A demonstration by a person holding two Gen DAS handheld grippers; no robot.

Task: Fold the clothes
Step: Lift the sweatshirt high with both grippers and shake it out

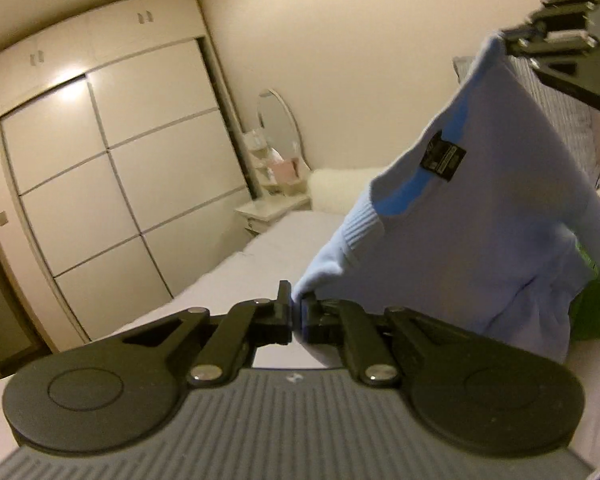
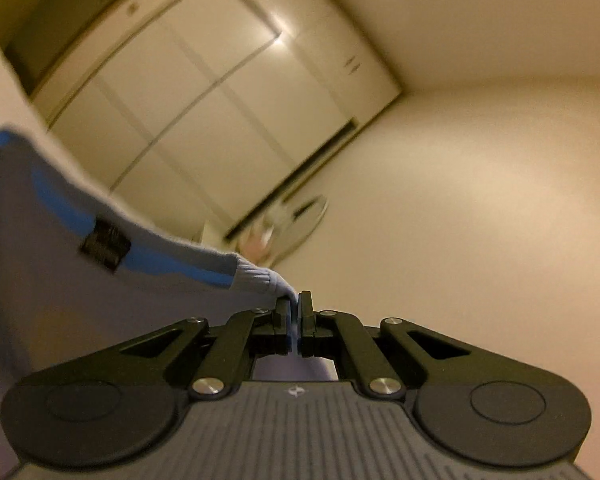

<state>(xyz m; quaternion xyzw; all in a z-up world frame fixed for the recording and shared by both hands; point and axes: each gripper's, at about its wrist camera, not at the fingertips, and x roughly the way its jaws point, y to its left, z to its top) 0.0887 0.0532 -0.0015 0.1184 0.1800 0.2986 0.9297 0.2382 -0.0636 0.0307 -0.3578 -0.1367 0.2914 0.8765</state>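
Note:
A light blue sweater [image 1: 480,216] with a brighter blue inner neck band and a black label [image 1: 442,157] hangs in the air above the bed, stretched between both grippers. My left gripper [image 1: 297,310] is shut on one shoulder corner of it. My right gripper [image 1: 512,40] shows at the top right of the left wrist view, shut on the other corner. In the right wrist view my right gripper [image 2: 296,312] pinches the sweater [image 2: 60,272] by its ribbed edge, and the cloth falls away to the left.
A white bed [image 1: 236,280] lies below. A green garment [image 1: 590,308] lies on it at the right, partly behind the sweater. A white wardrobe [image 1: 112,168] stands at the left, a bedside table with an oval mirror [image 1: 278,120] behind the bed, and grey pillows [image 1: 560,112] at the right.

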